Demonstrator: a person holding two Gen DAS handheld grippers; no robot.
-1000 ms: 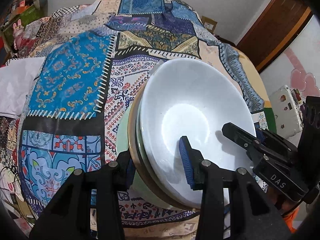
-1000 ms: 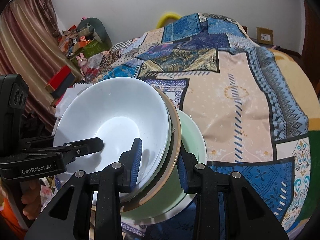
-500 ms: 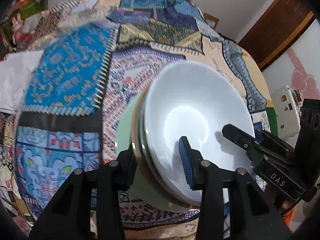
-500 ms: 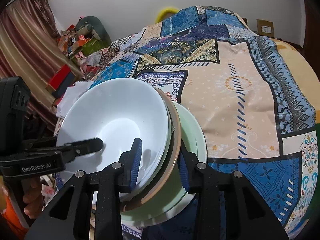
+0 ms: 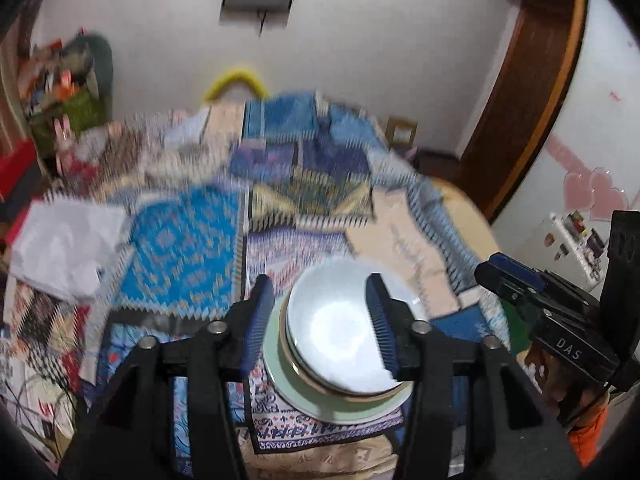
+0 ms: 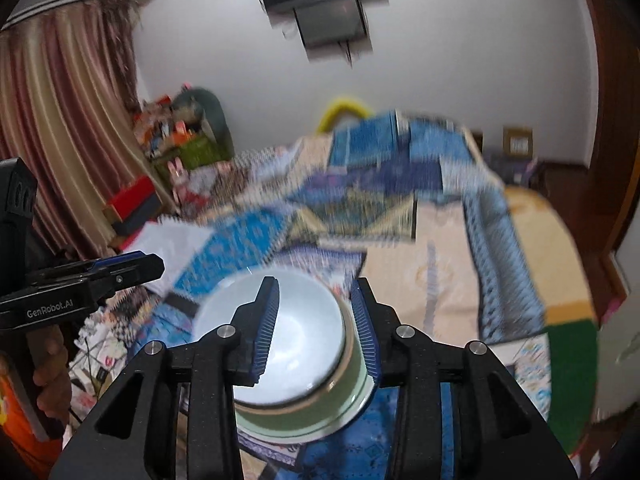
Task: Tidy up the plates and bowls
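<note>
your left gripper (image 5: 318,312) has just been opening and hangs loose above the stack of bowls and plates (image 5: 340,344), holding nothing. your right gripper (image 6: 316,316) has just been opening too, loose and off the stack. the stack sits on the patchwork blanket (image 5: 180,248), near you.

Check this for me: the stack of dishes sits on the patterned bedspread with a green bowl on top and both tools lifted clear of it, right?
Not quite. The top dish is a white bowl, not green; the pale green plate lies at the bottom, as the left wrist view shows. The rest holds: the stack rests on the patterned bedspread, and the left tool and right tool are both clear of it.
</note>
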